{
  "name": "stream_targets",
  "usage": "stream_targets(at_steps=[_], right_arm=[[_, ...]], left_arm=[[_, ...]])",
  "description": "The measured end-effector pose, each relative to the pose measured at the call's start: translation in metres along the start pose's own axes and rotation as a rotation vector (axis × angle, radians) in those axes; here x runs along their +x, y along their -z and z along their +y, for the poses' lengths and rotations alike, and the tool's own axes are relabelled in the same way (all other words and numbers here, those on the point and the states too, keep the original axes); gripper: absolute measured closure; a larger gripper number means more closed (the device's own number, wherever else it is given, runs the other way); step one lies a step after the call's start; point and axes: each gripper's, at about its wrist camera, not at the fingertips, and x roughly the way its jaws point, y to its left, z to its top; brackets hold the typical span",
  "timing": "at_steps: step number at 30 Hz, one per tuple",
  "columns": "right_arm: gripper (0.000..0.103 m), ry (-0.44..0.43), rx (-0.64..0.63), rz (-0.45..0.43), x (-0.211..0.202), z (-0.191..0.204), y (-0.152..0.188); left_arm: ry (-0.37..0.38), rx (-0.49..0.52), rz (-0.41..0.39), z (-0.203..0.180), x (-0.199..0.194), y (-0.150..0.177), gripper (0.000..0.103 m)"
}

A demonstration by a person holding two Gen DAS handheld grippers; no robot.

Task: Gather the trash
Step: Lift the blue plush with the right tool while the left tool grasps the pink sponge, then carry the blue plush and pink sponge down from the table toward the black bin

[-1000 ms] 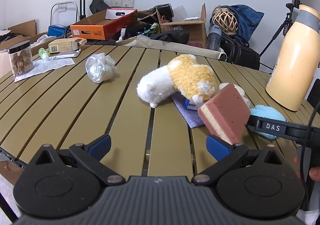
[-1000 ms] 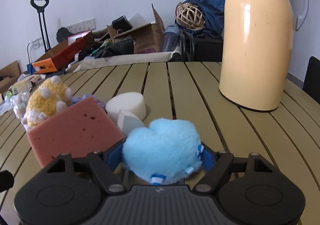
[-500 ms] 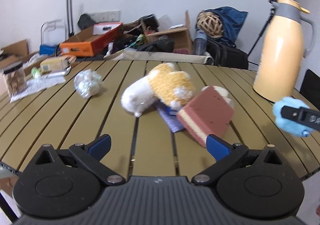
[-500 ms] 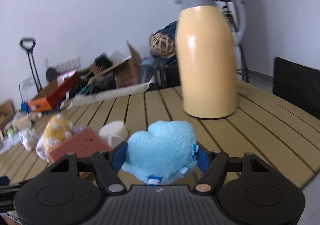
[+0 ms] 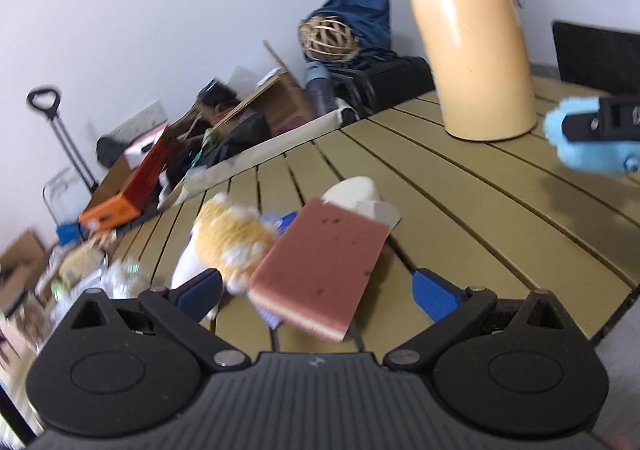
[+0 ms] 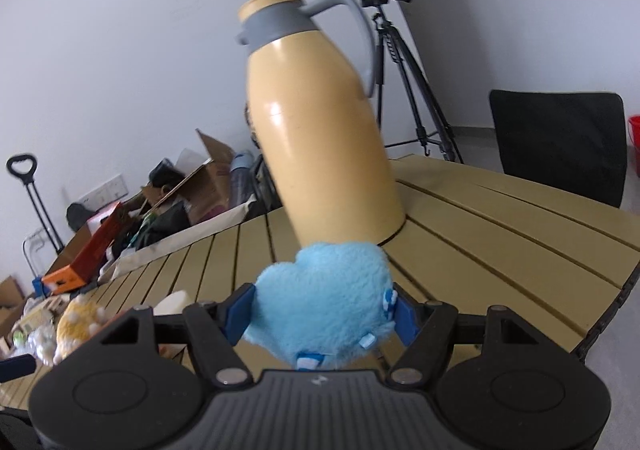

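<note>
We are holding the blue plush [image 6: 320, 302] clear above the tabletop [image 6: 500, 234] in the right gripper [image 6: 322, 316], whose jaws have just been closing and are pinching its soft sides about half open. It is looking light and squashy, so we are gripping across its middle. The left gripper [image 5: 316, 290] is hanging wide open and empty over the pink sponge [image 5: 320, 270].

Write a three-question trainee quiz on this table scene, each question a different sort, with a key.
1. True or false: the right gripper is shut on the blue plush toy.
2. What lies between the open left gripper fingers? A) pink sponge B) jug C) chair
3. Fill in: the yellow jug stands on the ___.

Key: 1 true; 2 A; 3 table.
</note>
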Motion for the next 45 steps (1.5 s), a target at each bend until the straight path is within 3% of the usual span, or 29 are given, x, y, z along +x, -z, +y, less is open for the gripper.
stream_targets(at_steps=[3,6,13,17,23,31,45], right_arm=[[0.034,0.009,0.033,-0.011,-0.001,-0.01,-0.004],[0.034,0.015,0.056,-0.014,0.0,-0.016,-0.007],[0.034,0.019,0.052,-0.033,-0.006,-0.02,-0.011],[0.034,0.013,0.05,-0.04,-0.008,-0.018,-0.011],[0.034,0.005,0.049,-0.042,-0.009,-0.017,-0.012],[0.034,-0.001,0.053,-0.036,-0.01,-0.018,-0.012],[0.034,-0.021,0.048,-0.037,-0.012,-0.015,-0.013]], left_arm=[[0.024,0.076,0.008,-0.011,0.014,-0.008,0.0],[-0.008,0.153,0.021,-0.022,0.033,-0.013,0.0],[0.004,0.224,0.031,-0.025,0.062,-0.022,0.001],[0.013,0.252,0.078,-0.029,0.078,-0.021,0.01],[0.041,0.21,0.125,-0.017,0.086,-0.02,0.021],[0.102,0.119,0.162,0.0,0.078,-0.015,0.024],[0.154,0.031,0.103,0.009,0.047,-0.01,0.03]])
